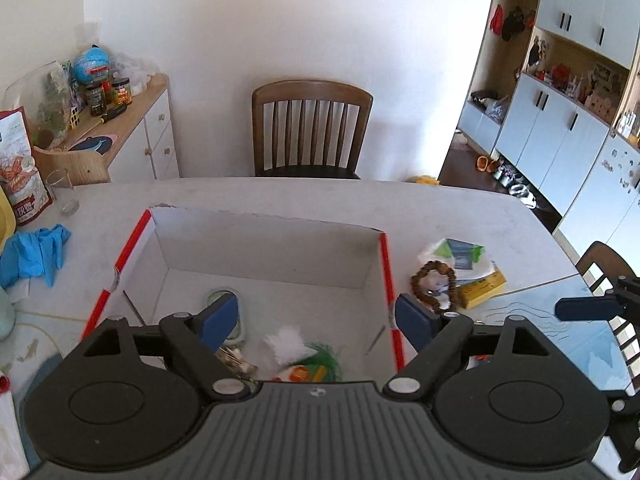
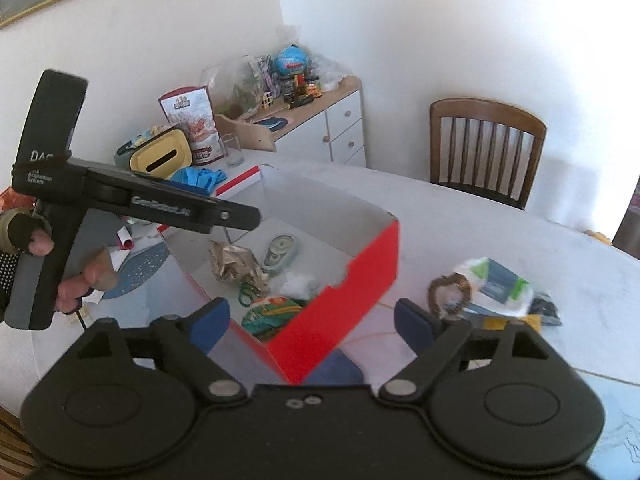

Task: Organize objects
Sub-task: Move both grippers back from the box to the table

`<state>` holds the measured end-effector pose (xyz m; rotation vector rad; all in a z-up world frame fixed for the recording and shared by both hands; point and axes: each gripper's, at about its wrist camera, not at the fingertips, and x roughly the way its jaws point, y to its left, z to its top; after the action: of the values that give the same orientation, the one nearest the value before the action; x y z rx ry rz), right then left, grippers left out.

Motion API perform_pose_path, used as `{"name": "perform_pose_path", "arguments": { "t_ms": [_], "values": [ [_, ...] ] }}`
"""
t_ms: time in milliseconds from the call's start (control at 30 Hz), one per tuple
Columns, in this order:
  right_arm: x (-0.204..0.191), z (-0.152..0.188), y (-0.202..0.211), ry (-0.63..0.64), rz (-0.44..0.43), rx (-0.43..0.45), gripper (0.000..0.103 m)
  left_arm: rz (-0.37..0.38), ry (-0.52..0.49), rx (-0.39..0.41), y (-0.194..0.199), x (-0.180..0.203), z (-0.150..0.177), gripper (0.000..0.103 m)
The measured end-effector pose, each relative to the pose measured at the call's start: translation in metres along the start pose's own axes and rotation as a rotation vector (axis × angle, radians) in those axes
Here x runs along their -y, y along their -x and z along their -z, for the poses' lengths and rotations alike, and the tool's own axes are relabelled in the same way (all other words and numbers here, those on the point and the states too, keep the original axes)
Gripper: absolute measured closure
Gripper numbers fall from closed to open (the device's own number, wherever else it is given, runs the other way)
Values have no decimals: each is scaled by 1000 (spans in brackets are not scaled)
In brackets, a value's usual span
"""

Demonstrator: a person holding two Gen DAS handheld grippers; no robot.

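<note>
A red and white cardboard box [image 1: 386, 264] [image 2: 360, 264] stands open on the table. It holds a correction tape [image 2: 280, 254], crumpled paper [image 2: 234, 266], white fluff [image 2: 298, 284] and a green packet [image 2: 272, 312]. My left gripper [image 1: 316, 320] is open and empty above the box's near side. My right gripper [image 2: 312, 322] is open and empty above the box's red corner. A brown bead bracelet [image 1: 434, 286] [image 2: 448, 292] lies right of the box beside a tissue pack [image 1: 460, 254] [image 2: 496, 286] and a yellow box [image 1: 482, 288].
Blue gloves [image 1: 34, 252] [image 2: 198, 178], a glass [image 1: 64, 196] and a snack bag [image 1: 18, 164] lie at the table's left. A yellow tissue holder [image 2: 160, 156] stands there too. A wooden chair [image 1: 310, 128] [image 2: 486, 148] and a cluttered sideboard [image 1: 132, 128] stand behind.
</note>
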<state>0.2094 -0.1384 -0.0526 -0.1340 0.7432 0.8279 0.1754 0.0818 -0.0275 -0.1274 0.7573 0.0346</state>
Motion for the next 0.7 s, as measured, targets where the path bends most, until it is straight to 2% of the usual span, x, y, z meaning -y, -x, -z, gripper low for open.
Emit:
{"name": "perform_pose_path", "arguments": {
  "t_ms": [133,300,700],
  "values": [
    [18,14,15,-22,18,11,5,-1,3,7,4,15,10,5],
    [43,30,32,-64,51,23,2,41,-7,43,8,38,22,1],
    [115,68,45,-167,172,-10,2,99,-132,71,-6,121,55,0]
  ]
}}
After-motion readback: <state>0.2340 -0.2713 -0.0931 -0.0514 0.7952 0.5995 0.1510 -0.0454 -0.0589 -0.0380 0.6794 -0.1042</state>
